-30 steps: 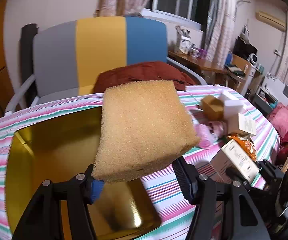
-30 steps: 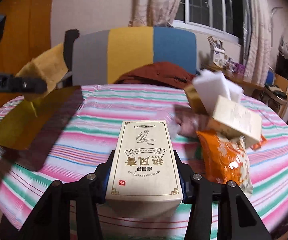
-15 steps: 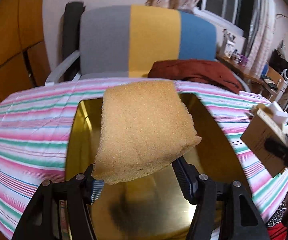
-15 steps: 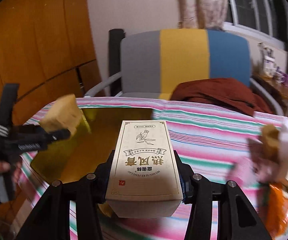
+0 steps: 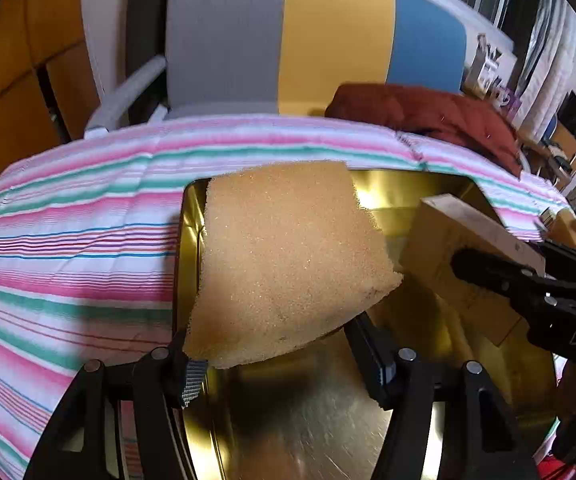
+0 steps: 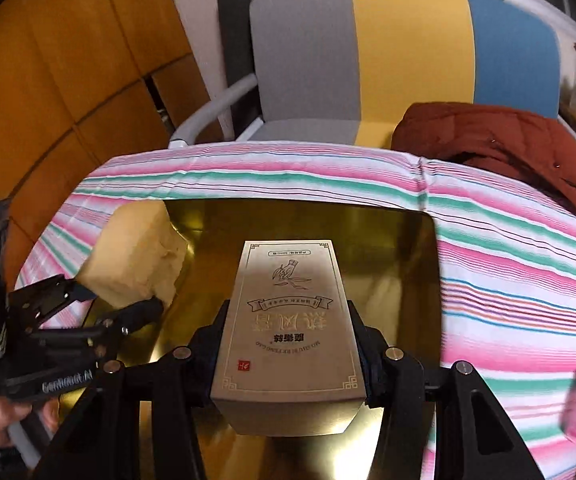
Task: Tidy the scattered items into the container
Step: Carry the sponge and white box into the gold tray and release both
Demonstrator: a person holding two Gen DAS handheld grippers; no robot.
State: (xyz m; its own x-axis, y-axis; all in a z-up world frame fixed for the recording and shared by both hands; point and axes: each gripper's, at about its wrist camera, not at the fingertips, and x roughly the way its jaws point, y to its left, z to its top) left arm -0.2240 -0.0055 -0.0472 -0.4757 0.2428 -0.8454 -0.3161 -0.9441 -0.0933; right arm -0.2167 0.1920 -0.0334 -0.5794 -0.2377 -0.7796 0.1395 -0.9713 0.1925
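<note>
Two items are now over the tray (image 5: 407, 192), where a second ago you had both still out over the striped cloth (image 5: 68, 216). Your left gripper (image 5: 284, 360) is clamped on the sponge (image 5: 288, 256), its pads squeezing the near end so the foam bulges out ahead, and the sponge hangs above the tray's left half, clear of the floor. Your right gripper (image 6: 289, 344) is closed on the box (image 6: 289, 312), pads against its long sides, label up, and the box sits over the middle of the tray, also not yet down. In the right view the sponge (image 6: 136, 260) is just left of the box, apart from it. That swing has carried both loads from the clutter to the drop zone, so the carrying part looks finished; what's left, as I judge it, is lowering and letting go. Mind the gap between the two grippers as you descend, since they are close. More items remain at the far right edge of the cloth.
</note>
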